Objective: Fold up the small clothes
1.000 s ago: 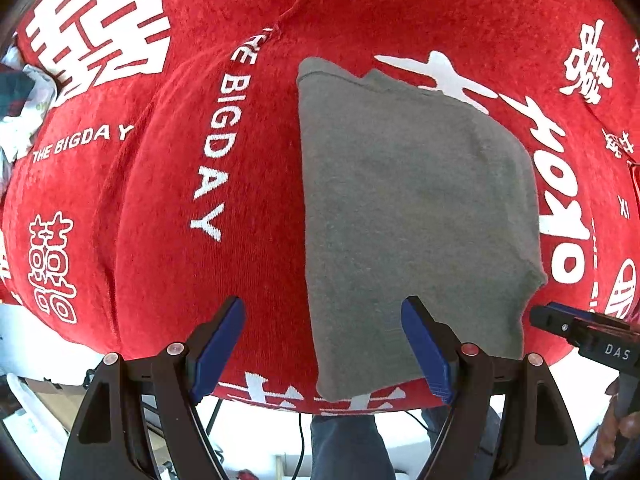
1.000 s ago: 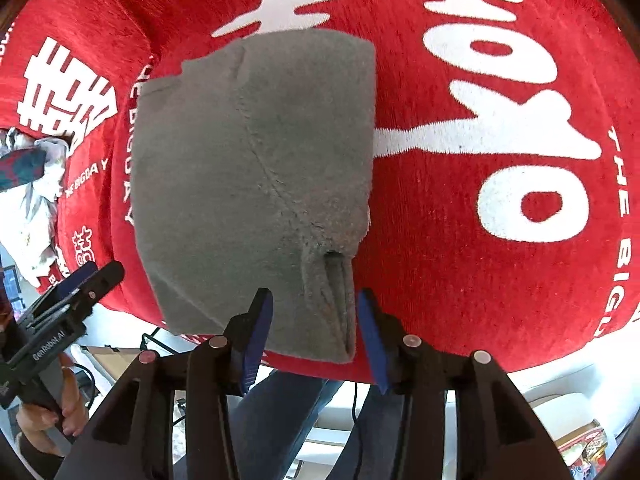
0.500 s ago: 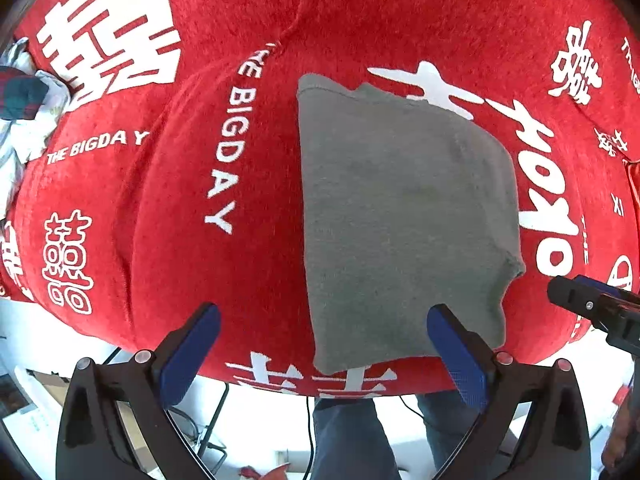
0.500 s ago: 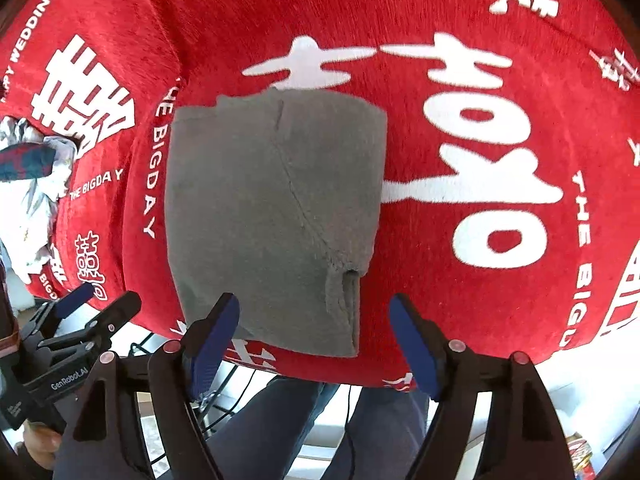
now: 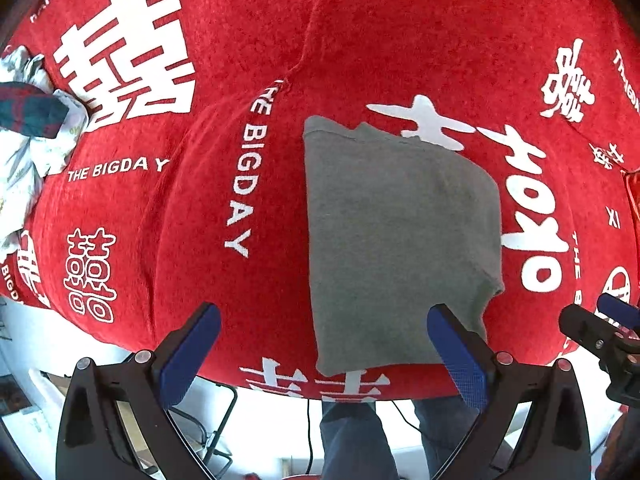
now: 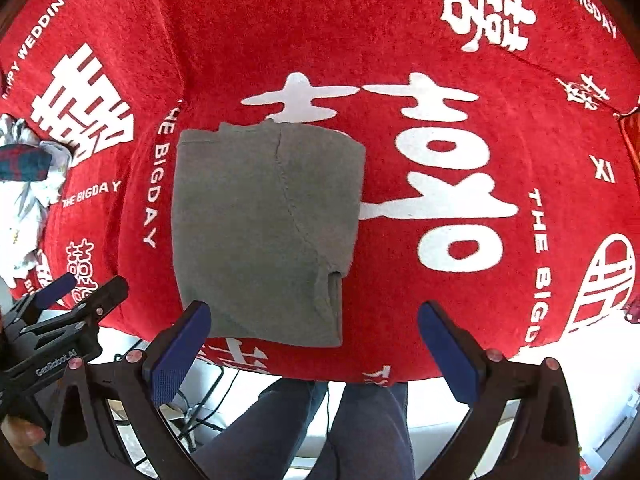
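A folded grey garment (image 5: pixel 400 240) (image 6: pixel 260 232) lies flat on the red tablecloth (image 5: pixel 200 220) (image 6: pixel 440 320), close to the table's front edge. My left gripper (image 5: pixel 322 314) hangs above its near left part, pointing down, jaws open and empty. My right gripper (image 6: pixel 314 308) hovers over the garment's near right corner. Its jaws are opening wide, and the pads touch nothing; the cloth lies well below them. Each gripper also shows at the edge of the other's view: the right gripper (image 5: pixel 600 324), the left gripper (image 6: pixel 72 300).
A heap of white and dark checked clothes (image 5: pixel 28 132) (image 6: pixel 24 184) sits at the far left of the table. The person's legs (image 5: pixel 352 432) (image 6: pixel 320 432) stand just past the front edge. A hand (image 6: pixel 20 436) shows at the lower left.
Both grippers have risen from the garment, which now looks smaller. The right jaws, narrow around the near corner fold, have spread wide and let it go. The left jaws widened too.
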`<state>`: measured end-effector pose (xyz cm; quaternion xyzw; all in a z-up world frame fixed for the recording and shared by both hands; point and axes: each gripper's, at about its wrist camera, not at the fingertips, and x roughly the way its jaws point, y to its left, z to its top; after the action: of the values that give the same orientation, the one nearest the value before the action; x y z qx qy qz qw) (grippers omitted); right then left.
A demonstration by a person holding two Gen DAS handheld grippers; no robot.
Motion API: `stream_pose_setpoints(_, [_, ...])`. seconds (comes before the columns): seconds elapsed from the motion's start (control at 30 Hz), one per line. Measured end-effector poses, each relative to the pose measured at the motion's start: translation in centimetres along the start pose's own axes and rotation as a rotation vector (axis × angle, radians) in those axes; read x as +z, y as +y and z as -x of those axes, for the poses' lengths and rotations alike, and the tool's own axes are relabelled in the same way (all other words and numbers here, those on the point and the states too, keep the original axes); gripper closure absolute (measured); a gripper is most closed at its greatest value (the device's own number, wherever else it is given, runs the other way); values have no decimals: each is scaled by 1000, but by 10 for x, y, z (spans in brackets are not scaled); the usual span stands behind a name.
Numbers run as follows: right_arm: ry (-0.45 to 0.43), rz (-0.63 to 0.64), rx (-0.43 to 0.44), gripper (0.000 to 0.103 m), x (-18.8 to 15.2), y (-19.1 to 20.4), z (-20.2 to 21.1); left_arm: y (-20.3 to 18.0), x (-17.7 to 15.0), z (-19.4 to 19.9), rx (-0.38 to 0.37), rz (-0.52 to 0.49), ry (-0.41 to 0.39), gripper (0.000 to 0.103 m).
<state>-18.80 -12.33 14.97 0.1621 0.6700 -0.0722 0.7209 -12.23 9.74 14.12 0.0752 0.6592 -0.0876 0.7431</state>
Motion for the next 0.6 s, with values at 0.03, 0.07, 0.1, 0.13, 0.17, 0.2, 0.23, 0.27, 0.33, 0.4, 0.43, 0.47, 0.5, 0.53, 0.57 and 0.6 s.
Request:
stream_pose_setpoints(0.03, [-3,-3,-7,0,-1,0,2,-2,-1,2,2,-5,-4,0])
stream_pose_setpoints(0.07, [-7,-6,-10,0,-1,-1,5,-3,-2,5,10,-12,-11,0])
stream_pose_setpoints(0.1, [-9,-7,-13,0,-1,-1,7,-5,-3,9,21,-20,-18,0])
stream_pose_setpoints(0.13, [-10,-7,-15,0,-1,-1,7,-7,-3,11,29,-26,-23,0])
stream_pose_setpoints(0.17, [-12,-8,-20,0,-1,-1,9,-9,-4,14,34,-32,-30,0])
stream_pose_setpoints(0.2, [-14,-8,-22,0,0,-2,10,-11,-5,16,34,-37,-36,0])
stream_pose_setpoints(0.23, [-17,-9,-25,0,0,-2,12,-12,-5,19,33,-40,-42,0])
stream_pose_setpoints(0.27, [-21,-8,-30,0,1,-2,13,-13,-5,20,33,-41,-44,0])
stream_pose_setpoints(0.33, [-27,-6,-35,0,1,-1,15,-14,-5,22,29,-45,-44,0])
stream_pose_setpoints(0.4, [-32,-5,-36,0,2,-1,18,-16,-5,22,26,-49,-41,0])
stream_pose_setpoints(0.43, [-33,-5,-36,0,3,-1,18,-17,-5,22,27,-51,-40,0])
stream_pose_setpoints(0.47, [-35,-5,-38,0,3,-1,19,-18,-5,22,29,-51,-40,0])
stream_pose_setpoints(0.5, [-37,-5,-38,0,3,-1,19,-18,-5,23,32,-52,-40,0])
stream_pose_setpoints(0.53, [-38,-5,-39,0,3,-1,19,-18,-4,23,32,-50,-41,0])
stream_pose_setpoints(0.57, [-38,-4,-42,0,3,-1,20,-19,-4,24,32,-48,-42,0])
stream_pose_setpoints(0.6, [-38,-4,-45,0,3,-1,20,-19,-4,24,32,-46,-44,0])
